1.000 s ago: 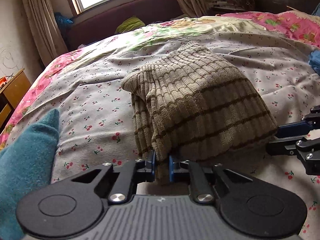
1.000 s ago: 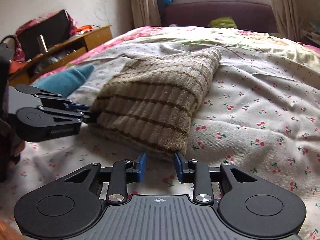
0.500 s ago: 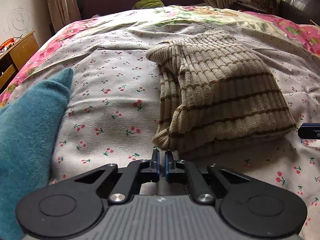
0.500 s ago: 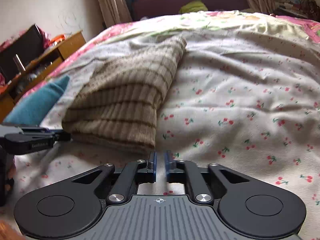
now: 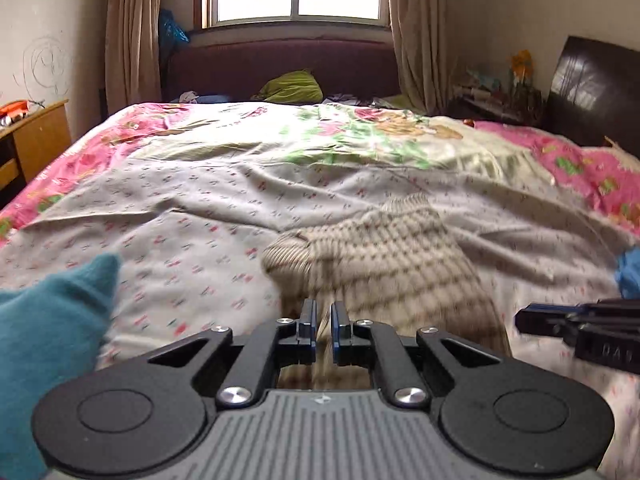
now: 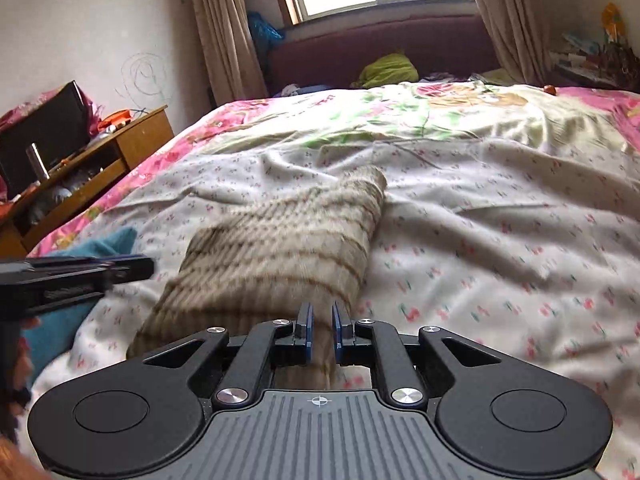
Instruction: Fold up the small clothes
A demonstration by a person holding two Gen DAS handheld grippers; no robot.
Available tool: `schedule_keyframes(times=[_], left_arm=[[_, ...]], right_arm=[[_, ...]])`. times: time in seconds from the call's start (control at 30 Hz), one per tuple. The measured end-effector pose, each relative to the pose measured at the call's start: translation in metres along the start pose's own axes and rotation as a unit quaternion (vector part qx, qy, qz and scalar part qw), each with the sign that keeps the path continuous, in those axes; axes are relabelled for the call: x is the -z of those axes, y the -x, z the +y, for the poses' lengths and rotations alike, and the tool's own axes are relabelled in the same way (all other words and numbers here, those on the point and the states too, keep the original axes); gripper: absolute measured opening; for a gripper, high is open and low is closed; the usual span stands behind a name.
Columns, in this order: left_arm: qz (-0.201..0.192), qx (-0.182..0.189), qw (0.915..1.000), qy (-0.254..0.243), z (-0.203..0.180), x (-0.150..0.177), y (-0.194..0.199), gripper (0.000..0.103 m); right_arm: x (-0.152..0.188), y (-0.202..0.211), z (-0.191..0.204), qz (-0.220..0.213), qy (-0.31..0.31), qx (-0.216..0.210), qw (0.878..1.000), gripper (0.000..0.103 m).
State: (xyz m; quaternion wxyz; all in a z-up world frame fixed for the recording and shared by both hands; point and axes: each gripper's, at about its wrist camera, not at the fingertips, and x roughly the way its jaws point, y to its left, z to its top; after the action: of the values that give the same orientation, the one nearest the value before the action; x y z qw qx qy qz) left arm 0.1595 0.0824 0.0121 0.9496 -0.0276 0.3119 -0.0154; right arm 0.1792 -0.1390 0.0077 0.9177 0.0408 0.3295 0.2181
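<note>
A beige knitted sweater with brown stripes (image 5: 384,264) lies folded on the cherry-print bed sheet (image 5: 192,240). Its near edge is raised off the sheet. My left gripper (image 5: 324,318) is shut on the near left corner, with knit fabric between its blue pads. My right gripper (image 6: 321,320) is shut on the near right corner of the sweater (image 6: 280,252), and fabric fills its narrow gap. Each view catches the other tool from the side: the right gripper (image 5: 520,320) at the right edge, the left gripper (image 6: 132,266) at the left edge.
A teal garment (image 5: 48,320) lies on the sheet left of the sweater, and a blue cloth (image 5: 628,272) sits at the right edge. A wooden desk (image 6: 120,148) stands left of the bed. The maroon headboard (image 5: 280,64) and a green bundle (image 5: 292,86) are far back.
Both grippers shut on the sweater's near edge, then rose and tilted up. The near edge has come up off the sheet with them.
</note>
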Motion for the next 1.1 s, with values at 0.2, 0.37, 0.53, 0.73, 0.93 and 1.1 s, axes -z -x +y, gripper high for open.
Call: schedule_keyframes(times=[0.2,0.37,0.53,0.73,0.93,1.1], left_arm=[[0.012,-0.025,0.9991,0.034,0.019,-0.002,-0.057,0.027],[0.020,-0.050,0.9984,0.019,0.031,0.023,-0.067,0.038],[0.015,-0.042,0.9976,0.054,0.047,0.018,-0.059,0.043],[-0.026,-0.020,0.9986,0.043,0.032,-0.007,-0.050,0.042],[0.004,-0.030,0.9995,0.011,0.024,-0.001,-0.087,0.044],[0.012,-0.025,0.9990,0.036,0.038,0.003,-0.095,0.055]], right_arm=[[-0.029,-0.057,0.011,-0.011,0.011,-0.006,1.000,0.012],[-0.017,-0.092,-0.001,0.026,0.009,0.003,1.000,0.009],[-0.025,-0.076,-0.001,0.020,0.002,-0.002,1.000,0.014],[-0.049,-0.078,0.007,-0.007,0.015,0.002,1.000,0.016],[-0.053,-0.127,0.006,0.044,0.025,0.044,0.998,0.013],[-0.046,-0.148,-0.003,0.062,0.015,0.053,0.997,0.012]])
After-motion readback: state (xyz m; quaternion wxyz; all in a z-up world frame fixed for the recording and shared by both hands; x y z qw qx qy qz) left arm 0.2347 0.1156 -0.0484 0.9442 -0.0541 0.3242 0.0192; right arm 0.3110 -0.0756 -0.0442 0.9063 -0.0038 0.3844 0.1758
